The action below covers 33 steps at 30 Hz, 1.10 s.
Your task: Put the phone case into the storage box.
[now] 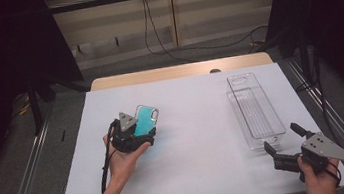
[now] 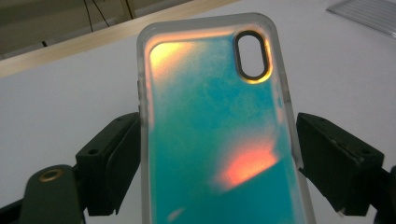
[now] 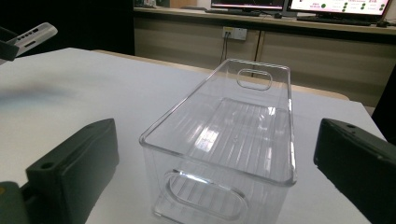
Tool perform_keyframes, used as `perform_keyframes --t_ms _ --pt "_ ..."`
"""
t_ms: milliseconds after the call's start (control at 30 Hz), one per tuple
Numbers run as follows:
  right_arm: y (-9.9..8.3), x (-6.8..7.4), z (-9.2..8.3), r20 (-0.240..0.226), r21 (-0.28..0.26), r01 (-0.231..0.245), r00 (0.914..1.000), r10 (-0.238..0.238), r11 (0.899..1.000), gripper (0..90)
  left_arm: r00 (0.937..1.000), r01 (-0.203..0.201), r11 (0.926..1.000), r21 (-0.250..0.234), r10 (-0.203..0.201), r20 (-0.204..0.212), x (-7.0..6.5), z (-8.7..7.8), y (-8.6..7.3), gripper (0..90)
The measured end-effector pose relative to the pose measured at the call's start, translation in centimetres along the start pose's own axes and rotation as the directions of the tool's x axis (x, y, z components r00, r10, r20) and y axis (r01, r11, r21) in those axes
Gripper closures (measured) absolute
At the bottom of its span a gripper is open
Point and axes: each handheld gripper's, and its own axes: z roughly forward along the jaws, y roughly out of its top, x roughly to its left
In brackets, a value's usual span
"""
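A teal phone case (image 1: pixel 145 118) with a clear rim and an oval camera hole is held off the white table (image 1: pixel 191 140) at its left side. My left gripper (image 1: pixel 139 130) is shut on it. In the left gripper view the two black jaws press on the long edges of the phone case (image 2: pixel 210 140), with my left gripper (image 2: pixel 217 123) behind it. My right gripper (image 1: pixel 281 137) stands open at the table's right front, just short of the near end of a clear plastic bin (image 1: pixel 234 100). In the right gripper view the empty bin (image 3: pixel 177 112) sits between the spread jaws of my right gripper (image 3: pixel 217 135).
The clear bin lies lengthwise along the table's right side, with handle cut-outs at both ends. Metal rails (image 1: pixel 24 177) run along both sides of the table. Black curtains and cables (image 1: pixel 163 47) stand behind it. The phone case's edge (image 3: pixel 35 33) shows at the far left in the right gripper view.
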Motion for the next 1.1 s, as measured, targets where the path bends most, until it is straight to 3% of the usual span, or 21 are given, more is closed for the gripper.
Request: perform_keyframes --t_ms 233,400,533,833,1100 --pt "0.7 0.9 0.6 0.018 0.036 0.02 0.9996 -0.021 0.999 0.0 0.9999 0.013 0.9996 -0.027 -0.013 0.007 -0.4 -0.9 -0.6 16.8" --pt "1.1 1.8 1.0 -0.021 0.036 0.035 0.9992 -0.034 0.999 0.0 0.9994 -0.003 0.9999 -0.013 0.004 0.035 -1.4 -0.7 -0.8 16.9" --pt "1.6 2.3 1.3 -0.055 0.025 0.046 0.9975 -0.045 0.999 0.0 0.9981 -0.027 0.9992 -0.028 0.028 0.055 -2.6 -0.8 -0.4 16.9" --pt "2.7 3.4 2.9 -0.128 0.058 0.047 0.991 -0.04 0.997 0.8 0.997 -0.041 0.9988 -0.028 0.043 0.064 -4.2 -0.4 -0.4 16.9" --pt "4.4 4.5 4.4 -0.161 0.063 0.061 0.9857 -0.051 0.996 1.1 0.9947 -0.058 0.9979 -0.03 0.06 0.083 -5.3 -0.1 -0.2 16.9"
